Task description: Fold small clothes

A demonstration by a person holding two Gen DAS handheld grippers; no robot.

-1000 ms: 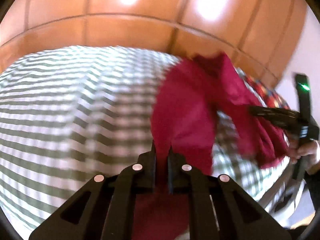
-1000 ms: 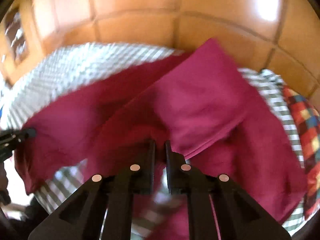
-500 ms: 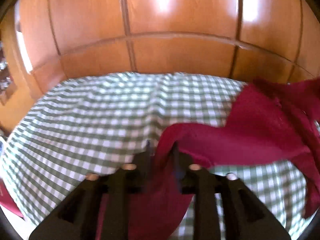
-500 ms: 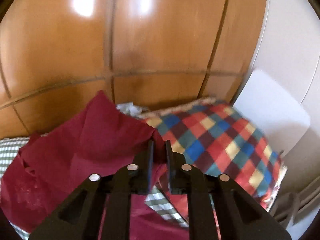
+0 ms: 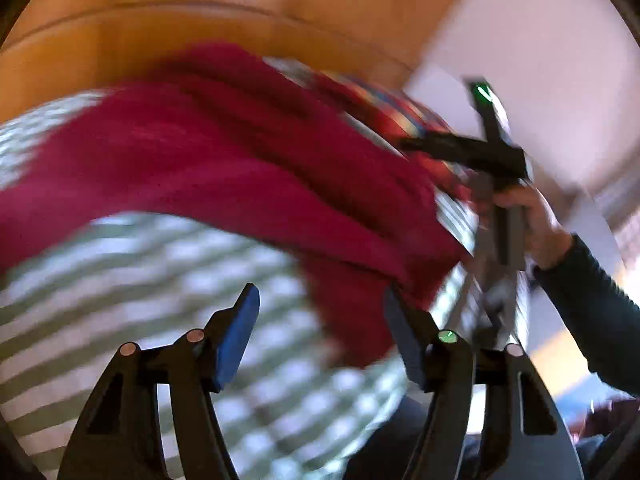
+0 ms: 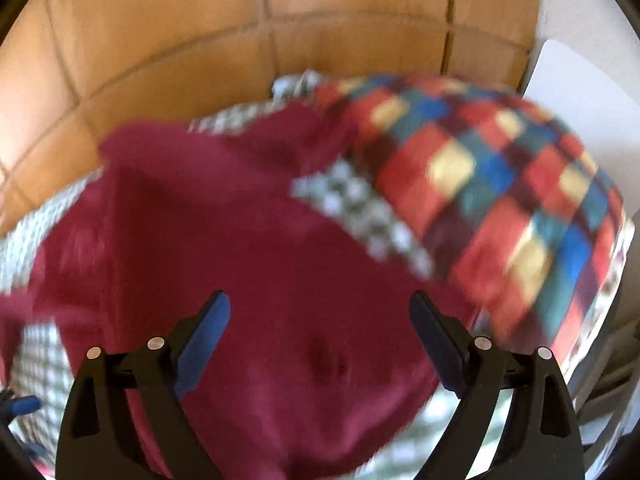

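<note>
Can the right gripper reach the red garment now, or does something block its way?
Probably yes. The right gripper is open, its jaws having just been opening, and the red garment lies directly below it on the checked cloth, with nothing over it. The colourful pillow sits aside.

No writing, label, brand mark, number or sign could be read in either wrist view; both pictures were blurred by motion, and none of the cloth, wood or plastic surfaces that showed bore any lettering that could be made out.

Bright daylight, heavy motion blur
</note>
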